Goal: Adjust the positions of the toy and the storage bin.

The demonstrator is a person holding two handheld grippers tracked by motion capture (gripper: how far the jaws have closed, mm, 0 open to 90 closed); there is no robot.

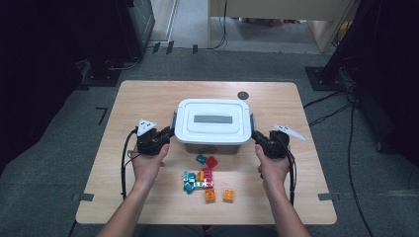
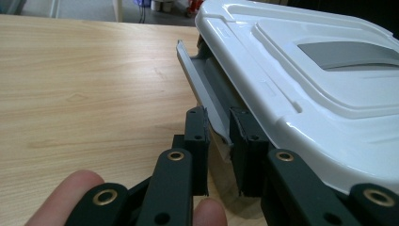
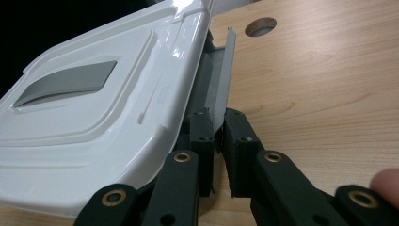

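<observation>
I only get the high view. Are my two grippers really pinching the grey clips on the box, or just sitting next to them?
Observer: The left gripper is shut on the left grey clip; the left gripper view shows both pads squeezing its edge.
Operator: And the other one?
Observer: The right gripper is shut on the right grey clip, which is flipped out from the white lid.
Operator: Is the lid off yet?
Observer: No, it sits on the box, by both gripper views.
</observation>
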